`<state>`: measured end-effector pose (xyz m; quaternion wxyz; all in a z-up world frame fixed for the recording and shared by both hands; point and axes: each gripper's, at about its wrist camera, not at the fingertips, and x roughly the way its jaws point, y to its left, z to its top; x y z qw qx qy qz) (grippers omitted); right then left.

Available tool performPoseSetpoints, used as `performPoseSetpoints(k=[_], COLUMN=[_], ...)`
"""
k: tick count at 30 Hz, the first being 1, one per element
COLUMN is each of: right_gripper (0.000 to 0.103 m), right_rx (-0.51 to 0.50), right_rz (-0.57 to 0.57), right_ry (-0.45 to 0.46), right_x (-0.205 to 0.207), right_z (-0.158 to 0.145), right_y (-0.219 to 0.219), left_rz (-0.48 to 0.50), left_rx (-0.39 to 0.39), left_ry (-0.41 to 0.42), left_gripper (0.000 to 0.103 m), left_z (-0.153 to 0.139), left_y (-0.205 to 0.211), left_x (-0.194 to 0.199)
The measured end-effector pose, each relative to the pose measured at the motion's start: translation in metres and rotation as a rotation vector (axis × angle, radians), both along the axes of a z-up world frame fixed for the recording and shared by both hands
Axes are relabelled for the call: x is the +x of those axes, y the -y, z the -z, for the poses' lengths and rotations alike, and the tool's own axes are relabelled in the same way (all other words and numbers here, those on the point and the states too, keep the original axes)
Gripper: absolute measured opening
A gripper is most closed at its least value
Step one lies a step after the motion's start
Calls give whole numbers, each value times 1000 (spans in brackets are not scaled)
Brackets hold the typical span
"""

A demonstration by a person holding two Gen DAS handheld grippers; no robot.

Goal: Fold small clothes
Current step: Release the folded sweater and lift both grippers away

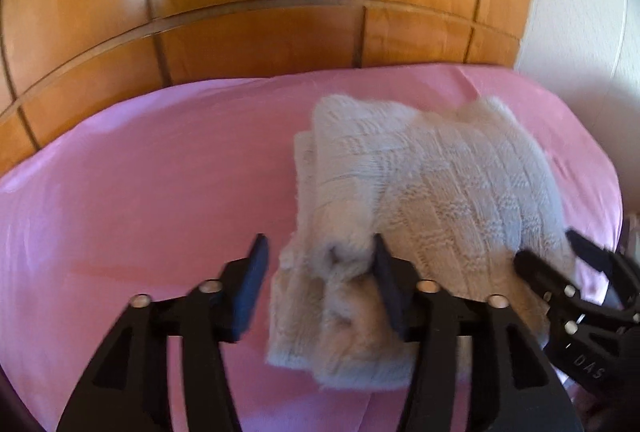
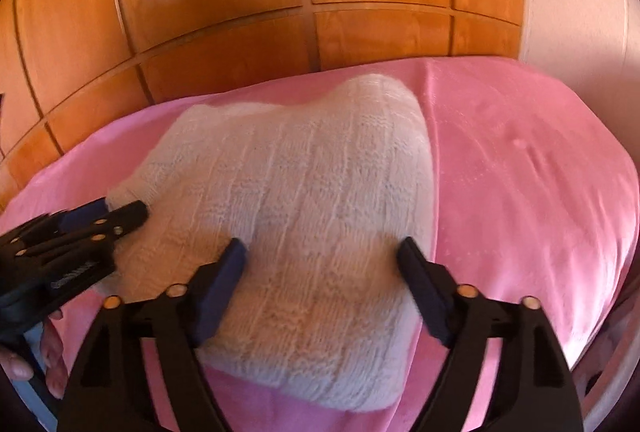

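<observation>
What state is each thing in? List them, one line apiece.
Sweater: folded into a thick bundle, lying on the sheet.
Sheet: spread flat, lightly creased.
Left gripper: open, at the sweater's near edge.
Right gripper: open, over the sweater.
Wardrobe: doors shut.

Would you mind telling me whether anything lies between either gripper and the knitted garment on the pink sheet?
Nothing visible does. The left gripper and the right gripper both sit open directly at the near edge of the folded white knitted garment, which lies alone on the pink sheet.
</observation>
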<state>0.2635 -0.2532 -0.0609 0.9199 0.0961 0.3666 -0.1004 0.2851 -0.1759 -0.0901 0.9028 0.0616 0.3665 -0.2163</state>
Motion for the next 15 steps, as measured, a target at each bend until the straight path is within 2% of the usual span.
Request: performPoseSetpoints(k=[2,7,9,15], right_gripper=[89,92,94,99], right_rx=[3,28,24,-40], right_rz=[18,57,65,91], right_ry=[0,-16,-22,-18], right_x=[-8,-19,-20,-36], right_z=[-3,-4,-3,-9], right_y=[-4,-9,-10,-24], left_rz=[2,-25,-37,-56], left_rx=[-14,-33,-47,-52], left_ry=[-7,14,25,50], left_gripper=[59,59,73,79], left_z=[-3,-13,-17,-23], left_y=[-8,-19,-25,-39], left_x=[-6,-22,-29,-50])
